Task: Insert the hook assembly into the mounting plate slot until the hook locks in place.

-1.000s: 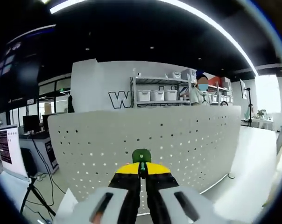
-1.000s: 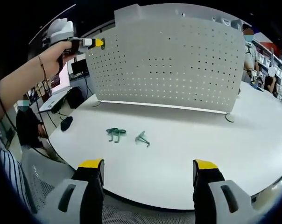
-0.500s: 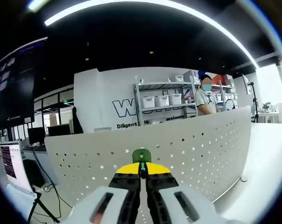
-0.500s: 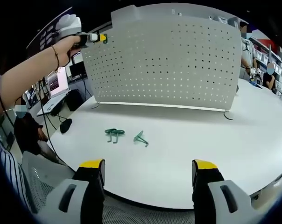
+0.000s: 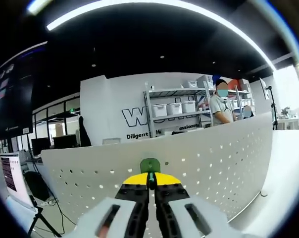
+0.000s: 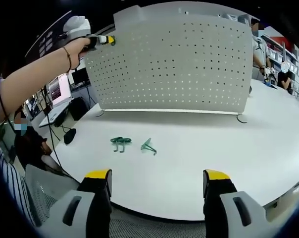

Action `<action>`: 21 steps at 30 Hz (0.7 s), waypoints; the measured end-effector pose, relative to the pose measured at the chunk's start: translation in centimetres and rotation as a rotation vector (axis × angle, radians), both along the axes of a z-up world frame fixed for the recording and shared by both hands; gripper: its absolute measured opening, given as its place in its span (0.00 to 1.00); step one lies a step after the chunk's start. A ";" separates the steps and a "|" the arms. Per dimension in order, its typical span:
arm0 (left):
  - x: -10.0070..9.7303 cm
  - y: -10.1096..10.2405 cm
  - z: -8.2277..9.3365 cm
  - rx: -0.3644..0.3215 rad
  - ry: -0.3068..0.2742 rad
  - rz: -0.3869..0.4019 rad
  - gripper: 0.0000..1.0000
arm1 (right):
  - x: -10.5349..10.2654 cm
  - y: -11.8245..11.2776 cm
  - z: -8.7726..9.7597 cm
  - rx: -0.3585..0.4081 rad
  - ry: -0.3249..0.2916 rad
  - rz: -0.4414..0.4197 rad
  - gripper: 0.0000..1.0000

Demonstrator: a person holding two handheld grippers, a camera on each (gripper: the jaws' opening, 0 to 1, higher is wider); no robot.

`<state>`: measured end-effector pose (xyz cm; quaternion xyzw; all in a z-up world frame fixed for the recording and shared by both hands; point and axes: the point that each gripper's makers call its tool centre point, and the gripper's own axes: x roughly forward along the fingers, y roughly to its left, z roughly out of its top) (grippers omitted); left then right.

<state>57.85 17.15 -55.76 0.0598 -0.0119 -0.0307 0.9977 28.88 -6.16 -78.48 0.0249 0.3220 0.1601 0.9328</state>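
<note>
- Left gripper [image 5: 150, 182]: jaws pressed nearly together at lower centre of the left gripper view, pinching a small green hook [image 5: 150, 165] whose flat tab pokes up just past the yellow tips.
- Same gripper seen in the right gripper view at upper left [image 6: 106, 40], held by a hand [image 6: 76, 45] right beside the top left corner of the white perforated mounting plate [image 6: 174, 64]; whether the hook touches the plate, impossible to tell.
- Right gripper [image 6: 158, 182]: jaws spread wide at the bottom of the right gripper view, nothing between them, hanging over the near edge of the white round table [image 6: 268, 153].
- Two more green hooks lying on the table at centre left, one [image 6: 121, 143] just beside the other [image 6: 149, 146], apart from the plate's foot.
- Handling, as a guess: hook light, thin, stiff plastic or coated wire, likely slick; best pinched on the flat tab, leaving the prongs free for the holes.
- Plate likely thin sheet, upright and curved, apt to flex or rock under a push.
- Containers: white bins on a metal shelf [image 5: 174, 106] behind the plate, centre of the left gripper view; contents hidden.
</note>
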 end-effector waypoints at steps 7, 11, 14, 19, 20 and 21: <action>0.3 0.4 -0.2 -0.011 0.014 0.023 0.02 | -0.1 -0.1 0.0 0.004 0.002 -0.009 0.71; 0.2 0.4 -0.2 -0.006 0.012 0.027 0.02 | -0.1 -0.1 0.0 0.009 0.002 -0.011 0.71; 0.3 0.0 -0.3 0.000 0.013 0.027 0.02 | -0.1 -0.1 0.0 0.010 0.002 -0.010 0.71; 0.3 -0.2 -0.5 0.011 0.012 0.031 0.02 | -0.1 -0.1 0.0 0.016 0.002 -0.011 0.71; 0.3 -0.3 -0.6 0.015 0.013 0.032 0.02 | -0.1 -0.2 0.0 0.017 0.002 -0.013 0.70; 0.4 -0.3 -0.6 0.014 0.016 0.034 0.02 | -0.1 -0.2 0.0 0.019 0.002 -0.015 0.70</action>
